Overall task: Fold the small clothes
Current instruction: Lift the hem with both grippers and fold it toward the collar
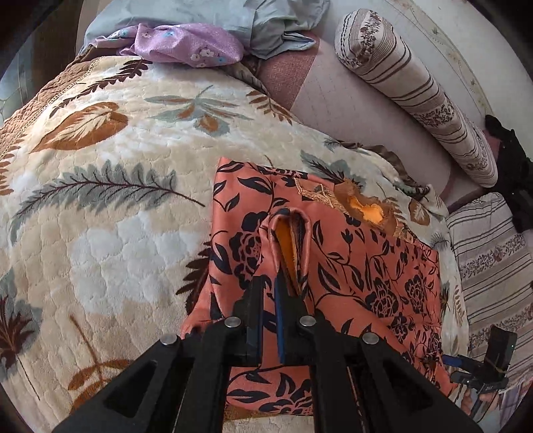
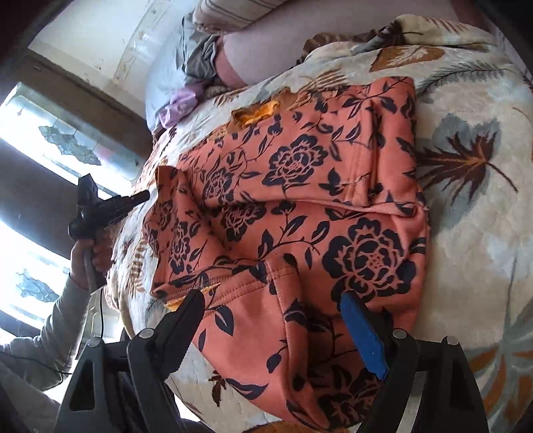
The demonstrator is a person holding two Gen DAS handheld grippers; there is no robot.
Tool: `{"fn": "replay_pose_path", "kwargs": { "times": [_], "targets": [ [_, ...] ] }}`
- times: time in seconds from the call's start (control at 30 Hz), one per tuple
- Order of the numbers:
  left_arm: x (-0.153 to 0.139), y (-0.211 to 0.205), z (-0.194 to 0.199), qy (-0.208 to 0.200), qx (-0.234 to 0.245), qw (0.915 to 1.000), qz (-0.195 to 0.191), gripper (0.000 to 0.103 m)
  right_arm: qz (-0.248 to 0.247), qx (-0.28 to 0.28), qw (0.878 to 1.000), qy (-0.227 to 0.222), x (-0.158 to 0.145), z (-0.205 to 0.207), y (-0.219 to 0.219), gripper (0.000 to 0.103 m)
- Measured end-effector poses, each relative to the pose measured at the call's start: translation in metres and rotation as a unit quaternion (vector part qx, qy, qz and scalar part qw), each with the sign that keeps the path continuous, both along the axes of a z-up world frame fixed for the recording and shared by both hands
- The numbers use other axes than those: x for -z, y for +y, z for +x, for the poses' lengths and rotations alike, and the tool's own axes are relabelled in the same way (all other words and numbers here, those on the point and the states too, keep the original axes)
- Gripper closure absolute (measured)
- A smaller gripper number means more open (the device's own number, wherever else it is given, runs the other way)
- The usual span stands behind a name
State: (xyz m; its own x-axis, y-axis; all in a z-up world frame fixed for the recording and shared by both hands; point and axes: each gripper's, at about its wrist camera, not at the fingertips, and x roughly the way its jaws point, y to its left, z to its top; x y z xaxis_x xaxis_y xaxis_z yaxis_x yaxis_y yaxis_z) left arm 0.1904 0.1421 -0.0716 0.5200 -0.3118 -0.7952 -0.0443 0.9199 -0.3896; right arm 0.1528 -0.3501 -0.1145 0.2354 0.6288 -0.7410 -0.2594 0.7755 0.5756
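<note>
An orange garment with a dark floral print [image 1: 359, 273] lies partly folded on a leaf-patterned blanket [image 1: 110, 200]. Its yellow lining shows at the neckline [image 1: 368, 210]. My left gripper [image 1: 279, 283] is shut on a raised fold of the orange garment, the cloth pinched up between the fingers. In the right wrist view the garment [image 2: 299, 206] fills the middle. My right gripper [image 2: 273, 299] is open, its fingers spread on either side of the garment's near edge, with cloth between them. The left gripper also shows in the right wrist view [image 2: 110, 206], held by a hand at the garment's left edge.
A lilac floral cloth [image 1: 186, 43] and a pale blue cloth [image 1: 260, 30] lie at the blanket's far edge. A striped bolster [image 1: 413, 90] and a striped pillow [image 1: 493, 273] lie to the right. A window [image 2: 40, 140] is at the left in the right wrist view.
</note>
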Motion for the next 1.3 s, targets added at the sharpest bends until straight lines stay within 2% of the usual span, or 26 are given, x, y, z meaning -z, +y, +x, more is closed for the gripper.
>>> {"fn": "replay_pose_path", "kwargs": {
  "times": [0.03, 0.07, 0.1, 0.13, 0.17, 0.2, 0.23, 0.33, 0.47, 0.53, 0.57, 0.6, 0.67, 0.77, 0.93, 1.03, 1.07, 1.13, 1.17, 1.2, 1.23, 1.27, 1.3],
  "targets": [
    [-0.001, 0.000, 0.000, 0.001, 0.002, 1.0000, -0.001, 0.097, -0.004, -0.010, 1.000, 0.013, 0.006, 0.003, 0.003, 0.022],
    [-0.001, 0.000, 0.002, 0.008, 0.004, 1.0000, -0.003, 0.095, 0.010, -0.023, 0.999, 0.027, 0.011, 0.004, 0.007, 0.048],
    [-0.001, 0.000, 0.004, 0.017, 0.003, 0.9998, -0.002, 0.091, 0.011, -0.030, 0.999, 0.030, 0.012, 0.004, 0.010, 0.067],
    [-0.003, 0.001, 0.005, 0.020, -0.001, 0.9998, 0.002, 0.084, 0.005, -0.034, 0.999, 0.022, 0.009, 0.002, 0.012, 0.075],
    [-0.005, 0.002, 0.007, 0.017, -0.004, 0.9998, 0.006, 0.078, 0.010, -0.038, 0.999, 0.021, 0.006, -0.001, 0.013, 0.077],
    [-0.005, 0.002, 0.011, 0.017, -0.002, 0.9998, 0.008, 0.063, 0.014, -0.038, 0.999, 0.018, 0.002, -0.002, 0.014, 0.077],
    [-0.006, 0.002, 0.017, 0.020, 0.000, 0.9998, 0.007, 0.057, 0.010, -0.036, 0.999, 0.013, 0.000, -0.004, 0.013, 0.079],
    [-0.008, -0.006, 0.036, 0.031, 0.017, 0.9994, -0.003, 0.056, 0.006, -0.034, 0.999, 0.007, -0.005, -0.009, 0.010, 0.083],
    [0.000, -0.016, 0.069, 0.076, 0.025, 0.9962, -0.033, 0.052, 0.001, -0.036, 0.999, 0.001, -0.012, -0.011, 0.011, 0.086],
    [0.009, -0.019, 0.082, 0.102, 0.013, 0.9944, -0.026, 0.056, 0.003, -0.034, 0.999, -0.001, -0.011, -0.010, 0.011, 0.087],
    [0.012, -0.022, 0.086, 0.108, 0.012, 0.9939, -0.016, 0.070, 0.005, -0.032, 0.999, 0.000, -0.010, -0.010, 0.011, 0.088],
    [0.013, -0.025, 0.088, 0.111, 0.017, 0.9937, -0.002, 0.097, 0.005, -0.031, 0.999, -0.001, -0.010, -0.011, 0.011, 0.089],
    [0.010, -0.029, 0.086, 0.098, 0.022, 0.9949, 0.013, 0.098, 0.010, -0.025, 1.000, -0.007, -0.012, -0.013, 0.010, 0.094],
    [-0.014, -0.030, 0.068, 0.044, 0.020, 0.9984, 0.030, 0.098, 0.015, -0.019, 0.999, -0.030, -0.023, -0.016, 0.007, 0.096],
    [-0.082, -0.010, 0.031, -0.056, -0.008, 0.9984, 0.008, 0.098, 0.021, 0.021, 0.992, -0.124, -0.082, -0.008, -0.011, 0.097],
    [-0.119, 0.004, 0.032, -0.104, -0.038, 0.9938, -0.002, 0.098, 0.019, 0.087, 0.978, -0.189, -0.122, 0.021, -0.036, 0.097],
    [-0.126, 0.008, 0.039, -0.114, -0.044, 0.9925, 0.000, 0.098, 0.029, 0.107, 0.974, -0.195, -0.129, 0.036, -0.046, 0.097],
    [-0.125, 0.012, 0.064, -0.111, -0.070, 0.9913, 0.014, 0.096, 0.011, 0.177, 0.963, -0.203, -0.128, 0.072, -0.064, 0.097],
    [-0.113, 0.011, 0.083, -0.090, -0.070, 0.9932, 0.023, 0.095, 0.005, 0.205, 0.959, -0.194, -0.118, 0.092, -0.070, 0.093],
    [-0.094, 0.007, 0.104, -0.052, -0.057, 0.9962, 0.039, 0.086, -0.001, 0.214, 0.963, -0.163, -0.098, 0.115, -0.074, 0.092],
    [-0.071, 0.005, 0.119, -0.006, -0.053, 0.9971, 0.054, 0.065, -0.020, 0.229, 0.967, -0.114, -0.074, 0.134, -0.077, 0.076],
    [-0.046, 0.005, 0.128, 0.030, -0.055, 0.9958, 0.067, 0.058, -0.036, 0.253, 0.964, -0.067, -0.049, 0.145, -0.081, 0.045],
    [-0.026, 0.008, 0.130, 0.060, -0.055, 0.9937, 0.078, 0.055, -0.034, 0.264, 0.963, -0.036, -0.031, 0.147, -0.083, 0.034]
  ]
}}
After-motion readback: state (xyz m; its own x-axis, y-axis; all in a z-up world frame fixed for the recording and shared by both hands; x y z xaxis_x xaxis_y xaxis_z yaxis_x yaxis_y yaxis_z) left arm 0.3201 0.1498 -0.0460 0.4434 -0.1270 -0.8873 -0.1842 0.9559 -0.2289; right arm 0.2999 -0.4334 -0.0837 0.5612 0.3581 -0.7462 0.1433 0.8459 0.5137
